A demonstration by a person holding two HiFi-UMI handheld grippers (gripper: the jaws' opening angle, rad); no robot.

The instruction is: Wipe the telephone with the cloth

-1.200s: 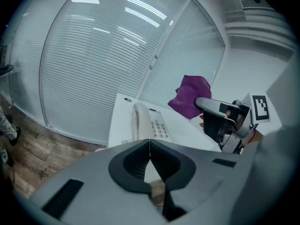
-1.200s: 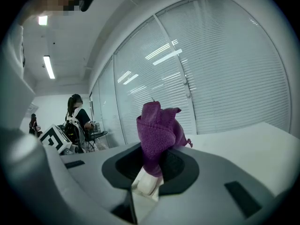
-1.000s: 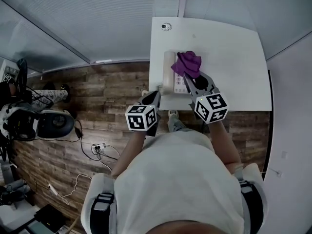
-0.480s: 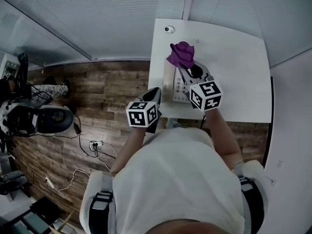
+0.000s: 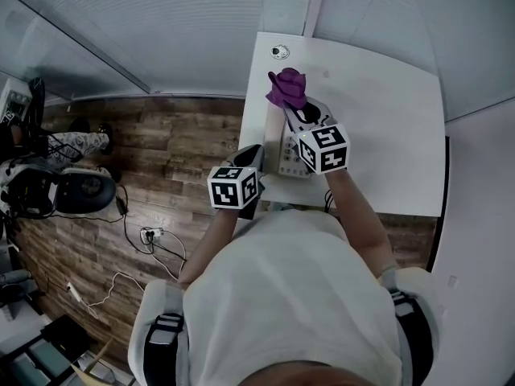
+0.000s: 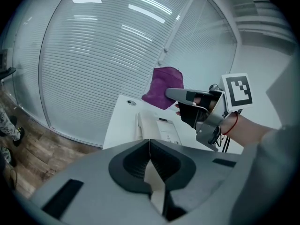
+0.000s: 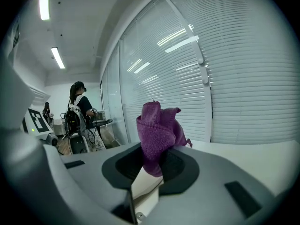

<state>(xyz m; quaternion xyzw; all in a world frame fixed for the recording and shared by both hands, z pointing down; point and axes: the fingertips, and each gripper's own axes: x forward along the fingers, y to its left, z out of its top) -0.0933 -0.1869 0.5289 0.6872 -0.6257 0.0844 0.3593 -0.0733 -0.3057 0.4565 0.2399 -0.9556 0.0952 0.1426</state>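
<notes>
My right gripper (image 5: 290, 109) had its jaws clamped on the purple cloth (image 5: 288, 87), which bunched upward out of the grip in a crumpled tuft. Seen from the head view, that cloth sat over the far end of the telephone (image 5: 288, 158), toward the window side of the white surface (image 5: 386, 119). From my left gripper view the cloth hung just above the set, and I could not tell whether it touched. The telephone itself, a pale desk set with its handset along the left side and a keypad beside it, lay on the surface near the left edge, its length running away from me, partly covered by my right gripper and its marker cube. My left gripper (image 5: 256, 154) had its jaws together with nothing between them. It hung at the near left edge of the surface, just beside the near end of the telephone, pointing along it toward the cloth. A small round cap (image 5: 279, 51) lay in the surface beyond the cloth, close to the far left corner. Closed white blinds (image 7: 234, 55) stood behind the surface, and wooden floor (image 5: 161, 151) spread out to the left, where a person (image 7: 79, 109) stood well apart from me.
</notes>
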